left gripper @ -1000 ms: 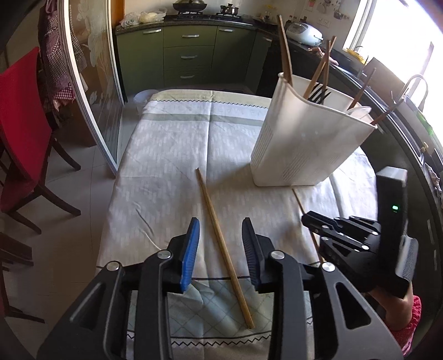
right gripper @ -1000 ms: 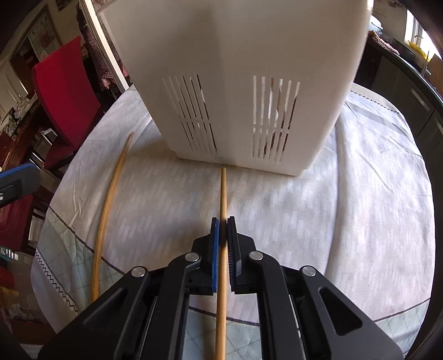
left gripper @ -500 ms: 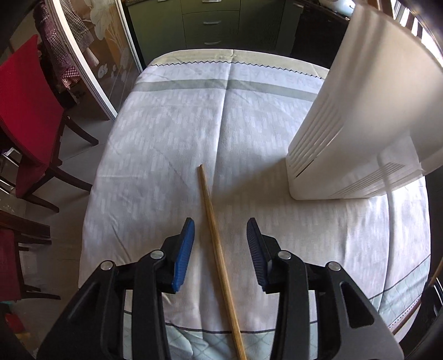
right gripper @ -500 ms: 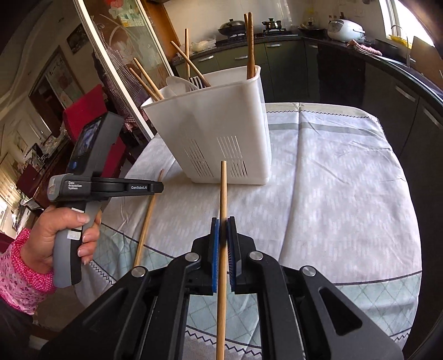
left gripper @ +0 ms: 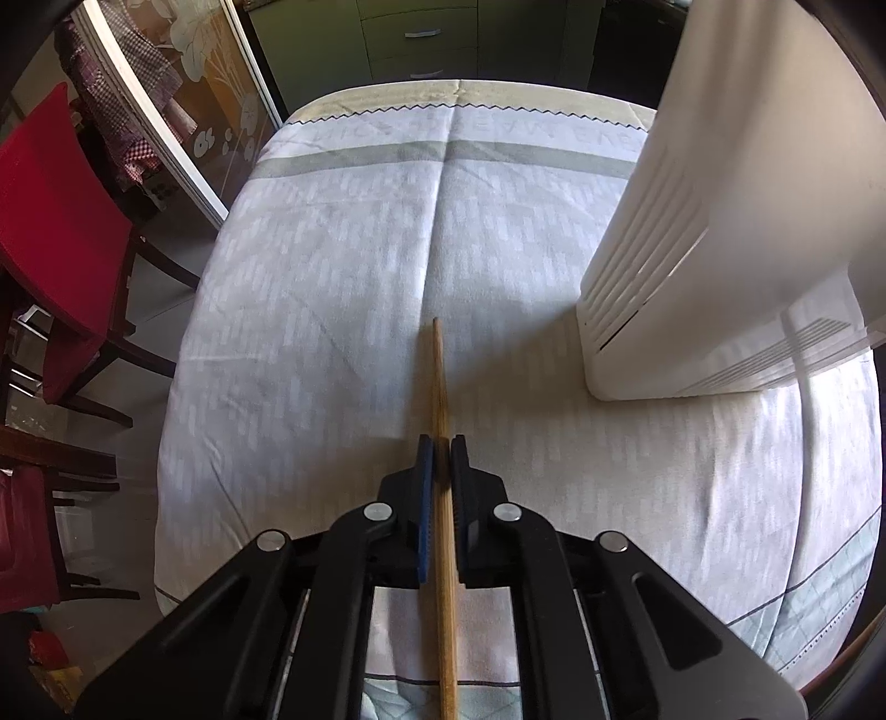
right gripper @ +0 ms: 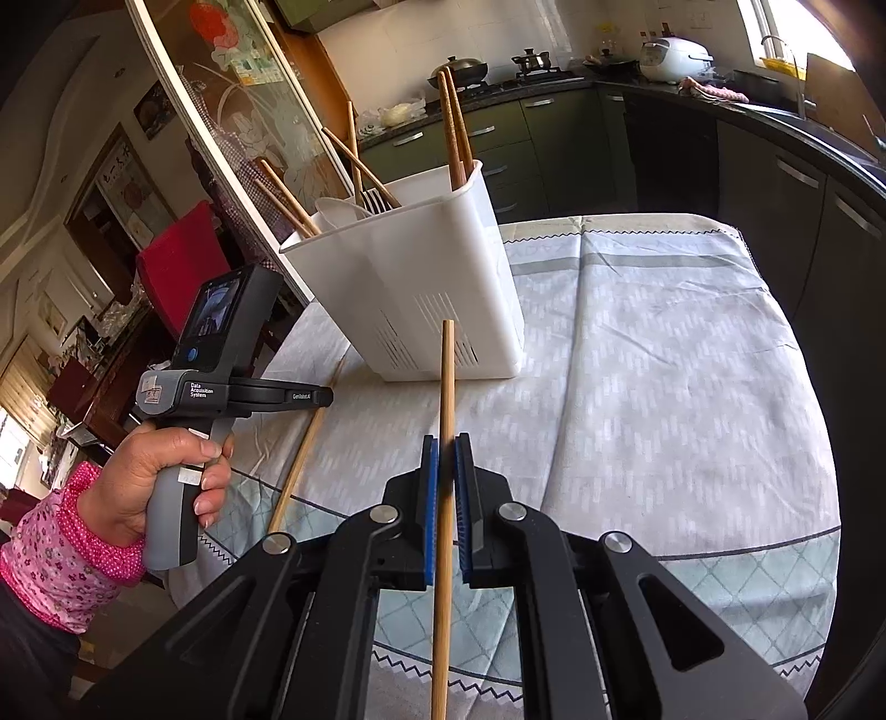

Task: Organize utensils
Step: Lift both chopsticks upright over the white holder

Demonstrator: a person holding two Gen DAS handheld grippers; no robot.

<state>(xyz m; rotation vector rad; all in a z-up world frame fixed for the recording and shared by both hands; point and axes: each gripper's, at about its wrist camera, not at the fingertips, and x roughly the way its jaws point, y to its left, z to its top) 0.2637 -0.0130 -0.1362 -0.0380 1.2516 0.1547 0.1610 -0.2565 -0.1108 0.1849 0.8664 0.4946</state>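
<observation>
Blue-padded fingers, left gripper (left gripper: 438, 443): clamped on a wooden chopstick (left gripper: 441, 387) lying on the cloth-covered surface (left gripper: 332, 277). Right gripper (right gripper: 446, 443): pinching a second chopstick (right gripper: 447, 387), raised near the white caddy (right gripper: 432, 288). Caddy already holds several utensils; these two remain to be stowed.

Daylight pours in from a window (right gripper: 797, 33) at upper right, blown out to white. The white utensil holder (left gripper: 764, 183) glares on its sunlit side and throws a soft shadow across the tablecloth (left gripper: 343, 266). Both views bend strongly at the edges — corners fall black — with slight blur there.
</observation>
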